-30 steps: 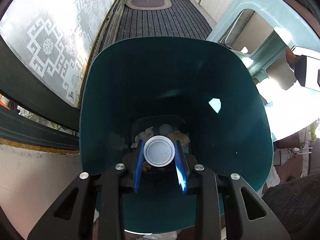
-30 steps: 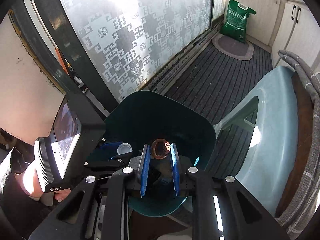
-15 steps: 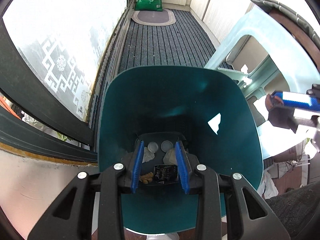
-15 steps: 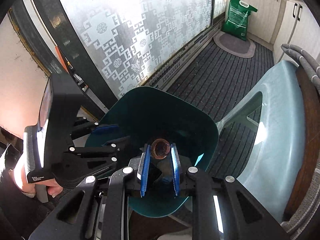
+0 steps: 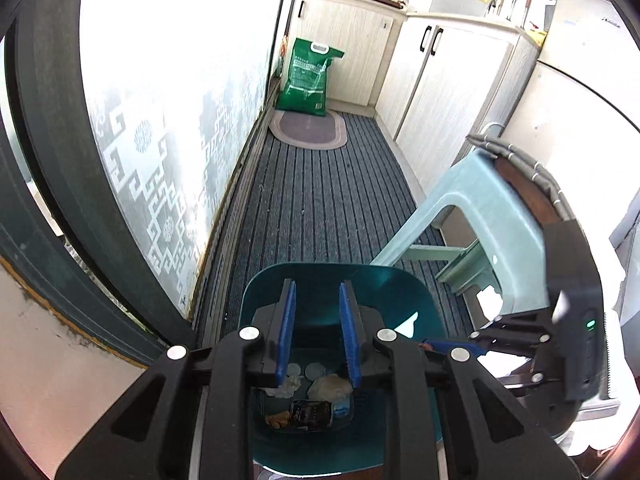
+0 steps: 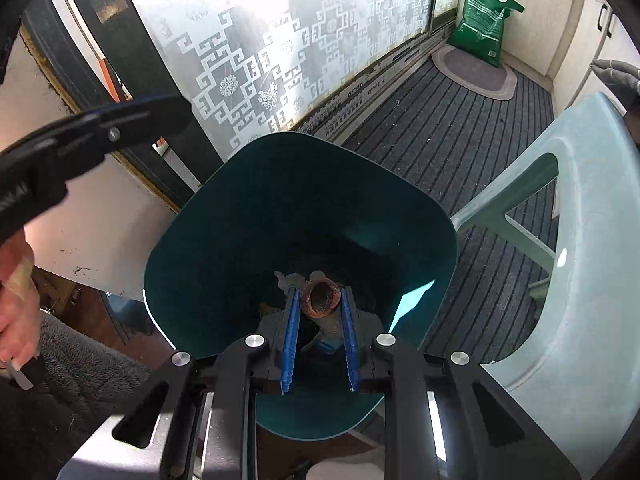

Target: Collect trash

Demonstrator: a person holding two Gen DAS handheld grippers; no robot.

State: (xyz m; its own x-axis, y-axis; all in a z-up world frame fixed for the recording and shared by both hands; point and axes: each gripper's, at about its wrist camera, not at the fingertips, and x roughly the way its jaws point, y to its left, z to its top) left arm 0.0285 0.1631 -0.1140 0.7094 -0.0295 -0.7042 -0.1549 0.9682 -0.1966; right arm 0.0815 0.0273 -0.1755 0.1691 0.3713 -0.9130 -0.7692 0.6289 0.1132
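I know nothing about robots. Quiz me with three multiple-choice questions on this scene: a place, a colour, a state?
1. Where is the green printed sack? A on the chair; B at the floor's far end, behind the grey oval mat; C on a countertop.
2. What colour is the tall plastic bin? A red; B white; C dark teal.
3. The right gripper is: A empty; B shut on a brown round tube; C out of view.
Answers: B, it stands behind the mat; C, its walls are teal; B, blue pads press the tube.
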